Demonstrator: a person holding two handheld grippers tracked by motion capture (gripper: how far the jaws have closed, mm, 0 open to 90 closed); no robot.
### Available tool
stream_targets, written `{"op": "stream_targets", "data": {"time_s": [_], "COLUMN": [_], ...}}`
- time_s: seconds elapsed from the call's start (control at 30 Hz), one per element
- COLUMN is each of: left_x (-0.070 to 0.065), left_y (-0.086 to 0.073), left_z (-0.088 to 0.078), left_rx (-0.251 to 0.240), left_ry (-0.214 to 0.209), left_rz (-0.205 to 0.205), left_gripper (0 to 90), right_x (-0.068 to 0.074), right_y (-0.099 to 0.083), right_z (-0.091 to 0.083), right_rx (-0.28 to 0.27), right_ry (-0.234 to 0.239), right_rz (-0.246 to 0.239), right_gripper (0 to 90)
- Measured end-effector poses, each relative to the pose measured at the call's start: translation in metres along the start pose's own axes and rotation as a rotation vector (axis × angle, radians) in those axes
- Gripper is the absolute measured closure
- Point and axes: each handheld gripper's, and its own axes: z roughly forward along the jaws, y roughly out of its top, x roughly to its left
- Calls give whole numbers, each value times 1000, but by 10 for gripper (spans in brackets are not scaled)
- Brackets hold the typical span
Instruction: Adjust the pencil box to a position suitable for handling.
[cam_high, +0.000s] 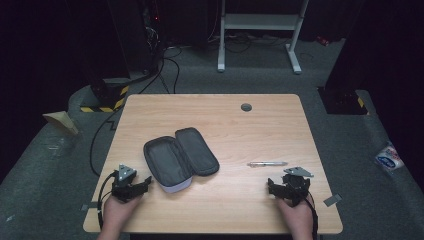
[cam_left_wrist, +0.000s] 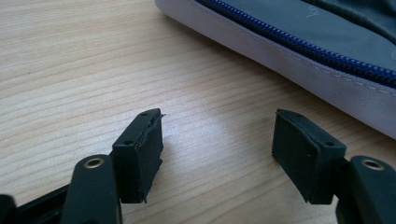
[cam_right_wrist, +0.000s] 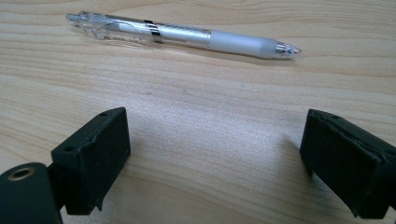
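I see both grippers parked low on the table (cam_high: 280, 115), 1 per hand, nothing held.

Right gripper (cam_high: 290, 186): jaws spread wide, only bare wood between the pads. In the right gripper view (cam_right_wrist: 212, 158) the pen (cam_right_wrist: 187, 36) lies at 12 o'clock from the gap, crosswise to the jaws, flat on the wood and clear of both fingers (cam_right_wrist: 93, 154). Its tip points to 3 o'clock there, clip end to 9. In the high view the pen (cam_high: 267, 163) sits at roughly 11 o'clock from that gripper, near but not touching.

Left gripper (cam_high: 131, 186): jaws also apart, gap empty. In the left gripper view (cam_left_wrist: 217, 154) the pencil case (cam_left_wrist: 299, 60) runs across the 1 to 2 o'clock corner: pale grey wall, blue zipper along the top edge. It is close to the far pad (cam_left_wrist: 303, 158), but I can't tell from this angle whether they touch; looks like a small gap. In the high view the case (cam_high: 180, 157) lies unzipped and flat, 2 halves splayed, at 2 o'clock from the left gripper, well left of the pen.

Both hands (cam_high: 115, 212) come in from 6 o'clock.
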Motion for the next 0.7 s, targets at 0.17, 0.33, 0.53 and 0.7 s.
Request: {"op": "stream_targets", "data": {"time_s": [0.17, 0.33, 0.53, 0.7], "left_x": [-1, -1, 1, 5], "left_y": [0, 0, 2, 4], "left_z": [0, 0, -2, -6], "left_rx": [0, -1, 16, 6], "left_ry": [-1, 0, -8, -34], "left_rz": [-3, -1, 2, -30], "left_gripper": [337, 328, 369, 402], "right_x": [0, 0, 0, 0], "right_y": [0, 0, 0, 0], "right_z": [0, 0, 0, 0], "right_rx": [1, -1, -1, -1], "right_ry": [0, 4, 6, 17], "right_rz": [5, -6, -7, -15], "right_gripper": [80, 80, 80, 79]}}
